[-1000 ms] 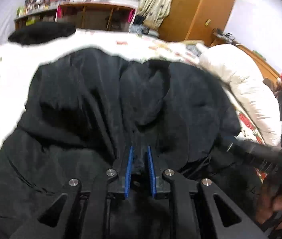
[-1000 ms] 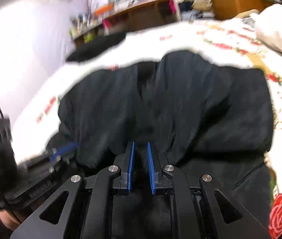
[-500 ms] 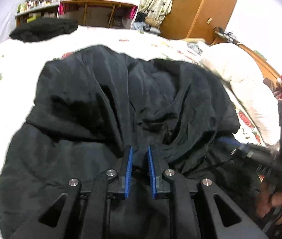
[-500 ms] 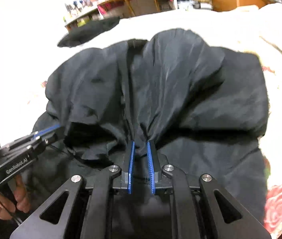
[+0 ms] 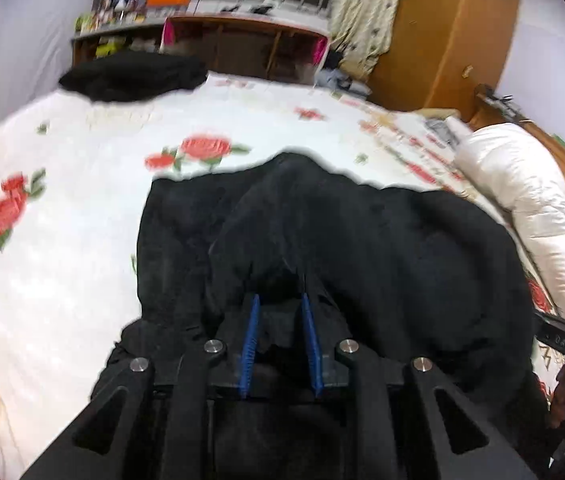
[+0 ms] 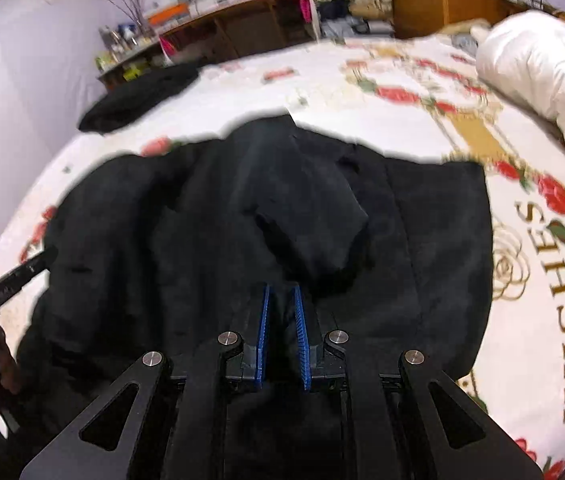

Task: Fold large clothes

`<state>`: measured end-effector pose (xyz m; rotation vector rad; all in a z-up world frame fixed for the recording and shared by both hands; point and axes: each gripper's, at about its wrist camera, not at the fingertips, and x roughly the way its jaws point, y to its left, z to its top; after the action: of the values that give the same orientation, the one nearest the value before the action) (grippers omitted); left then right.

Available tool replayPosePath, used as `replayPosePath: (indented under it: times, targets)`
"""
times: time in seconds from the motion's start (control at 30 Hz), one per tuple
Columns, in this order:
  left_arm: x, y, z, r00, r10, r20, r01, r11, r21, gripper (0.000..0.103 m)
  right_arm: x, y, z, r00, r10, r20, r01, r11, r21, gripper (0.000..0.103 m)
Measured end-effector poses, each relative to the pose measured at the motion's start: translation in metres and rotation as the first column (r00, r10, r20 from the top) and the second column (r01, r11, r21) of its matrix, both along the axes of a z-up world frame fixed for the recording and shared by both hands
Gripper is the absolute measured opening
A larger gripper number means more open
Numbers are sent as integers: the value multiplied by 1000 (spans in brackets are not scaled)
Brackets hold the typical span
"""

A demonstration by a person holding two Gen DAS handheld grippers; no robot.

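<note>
the black coat (image 5: 382,248) lies bunched on the near part of the flowered bed sheet (image 5: 82,208), its near edge doubled toward the far side. the left gripper (image 5: 280,312) has just been opening, cloth between its slightly parted jaws, the pads seemingly no longer pinching. the right gripper (image 6: 281,308) stays nearly shut on a fold. the right should let go level with the left, so the fold lands even.

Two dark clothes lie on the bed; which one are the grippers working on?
The big black garment spread right before both grippers; the other dark bundle lies untouched at the bed's far edge.
</note>
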<state>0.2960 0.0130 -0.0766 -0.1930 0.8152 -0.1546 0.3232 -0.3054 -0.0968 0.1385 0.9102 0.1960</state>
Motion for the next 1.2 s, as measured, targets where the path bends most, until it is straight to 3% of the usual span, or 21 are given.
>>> replayPosePath:
  times: [0.13, 0.3, 0.43, 0.5, 0.57, 0.77, 1.07, 1.13, 1.2]
  targets:
    - [-1, 0, -9, 1000, -4, -1, 4, 1000, 12, 23, 4, -1, -8, 1000, 11, -12, -11, 1000, 6, 13]
    - [-19, 3, 7, 1000, -10, 2, 10, 1000, 16, 23, -7, -2, 6, 1000, 1, -8, -1, 1000, 13, 13]
    - [-51, 10, 28, 999, -22, 35, 21, 1000, 23, 23, -40, -8, 33, 999, 9, 32, -11, 999, 41, 18]
    - [-72, 15, 38, 998, -25, 50, 24, 999, 23, 23, -61, -10, 45, 999, 17, 51, -19, 999, 48, 32]
    - [-96, 20, 49, 998, -32, 63, 30, 999, 24, 23, -82, -11, 56, 997, 30, 66, -34, 998, 60, 39]
    - [-156, 26, 75, 993, -53, 102, 47, 997, 54, 29, -144, -10, 80, 995, 45, 94, -53, 995, 85, 40]
    - [-226, 38, 87, 994, -31, 107, 26, 999, 41, 39, -215, -15, 79, 997, 22, 67, -30, 992, 122, 40]
    - [-239, 38, 87, 994, -40, 102, 35, 998, 50, 42, -228, -16, 75, 998, 27, 57, -33, 992, 123, 44]
    - [-250, 37, 87, 993, -47, 105, 41, 997, 58, 45, -240, -16, 72, 998, 33, 53, -39, 992, 122, 57]
